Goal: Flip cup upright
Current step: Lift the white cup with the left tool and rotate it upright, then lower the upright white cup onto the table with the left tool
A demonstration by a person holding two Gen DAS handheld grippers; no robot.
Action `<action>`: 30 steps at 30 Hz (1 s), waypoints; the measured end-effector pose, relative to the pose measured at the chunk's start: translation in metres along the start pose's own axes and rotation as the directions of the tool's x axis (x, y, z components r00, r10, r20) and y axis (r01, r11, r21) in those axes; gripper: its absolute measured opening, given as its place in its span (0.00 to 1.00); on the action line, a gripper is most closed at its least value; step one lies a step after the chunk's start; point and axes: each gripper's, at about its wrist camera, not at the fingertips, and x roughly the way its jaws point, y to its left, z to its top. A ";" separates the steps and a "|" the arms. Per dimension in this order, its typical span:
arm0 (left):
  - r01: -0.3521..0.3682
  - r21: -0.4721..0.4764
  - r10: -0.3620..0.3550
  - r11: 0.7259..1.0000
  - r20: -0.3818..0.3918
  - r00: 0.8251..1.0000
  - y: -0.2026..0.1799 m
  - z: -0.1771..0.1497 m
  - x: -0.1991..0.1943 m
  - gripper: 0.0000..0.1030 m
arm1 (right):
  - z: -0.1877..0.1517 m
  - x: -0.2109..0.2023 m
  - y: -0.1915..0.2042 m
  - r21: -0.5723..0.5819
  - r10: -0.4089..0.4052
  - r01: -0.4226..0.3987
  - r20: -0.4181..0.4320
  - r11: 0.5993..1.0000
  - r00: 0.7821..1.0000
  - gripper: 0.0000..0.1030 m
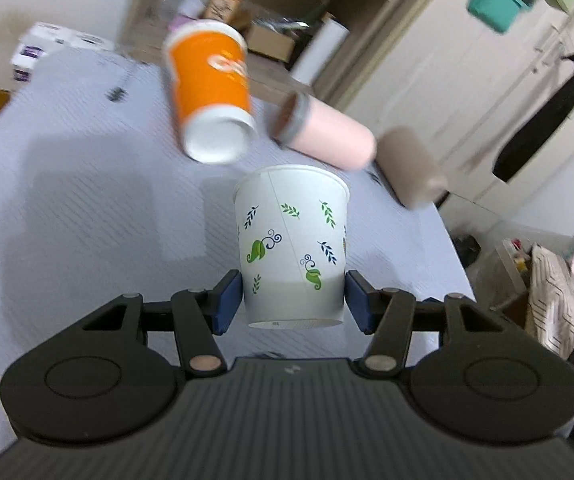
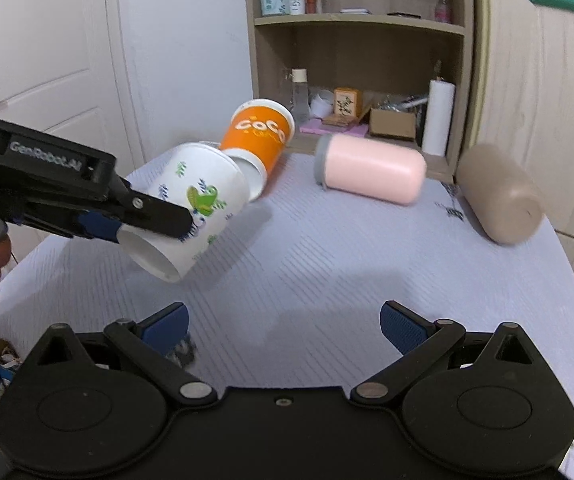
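My left gripper (image 1: 293, 300) is shut on a white paper cup with green leaf prints (image 1: 291, 240), its blue pads pressing the cup's lower sides near the base. In the right wrist view the same cup (image 2: 191, 204) hangs tilted above the table, held by the left gripper (image 2: 143, 220), base toward the camera and lower right. My right gripper (image 2: 283, 328) is open and empty, low over the table's near side.
An orange cup (image 2: 259, 136) lies tilted behind the white one. A pink tumbler (image 2: 371, 168) and a beige tumbler (image 2: 499, 196) lie on their sides on the light blue tablecloth (image 2: 327, 260). A wooden shelf unit (image 2: 359, 60) stands behind the table.
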 end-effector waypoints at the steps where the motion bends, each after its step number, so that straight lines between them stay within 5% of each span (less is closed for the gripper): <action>1: 0.002 0.010 -0.002 1.000 -0.006 1.000 -0.007 -0.002 0.003 0.53 | -0.003 -0.003 -0.003 0.004 0.001 -0.001 -0.003 1.000 1.000 1.00; 9: 0.079 0.026 -0.076 0.997 -0.103 0.992 -0.046 -0.009 0.031 0.53 | -0.020 -0.019 -0.025 0.056 0.023 -0.023 -0.010 0.998 1.000 1.00; 21: 0.069 0.022 -0.064 0.997 -0.188 0.980 -0.055 -0.008 0.057 0.55 | -0.025 -0.007 -0.036 0.084 0.073 -0.068 -0.050 0.994 0.996 1.00; 26: 0.111 0.039 -0.101 0.993 -0.203 0.974 -0.053 0.000 0.058 0.74 | -0.020 -0.005 -0.041 0.109 0.115 -0.108 -0.059 0.988 0.992 1.00; 30: 0.142 0.055 -0.127 0.988 -0.220 0.967 -0.051 0.007 0.058 0.75 | -0.012 0.001 -0.048 0.144 0.175 -0.162 -0.088 0.976 0.981 1.00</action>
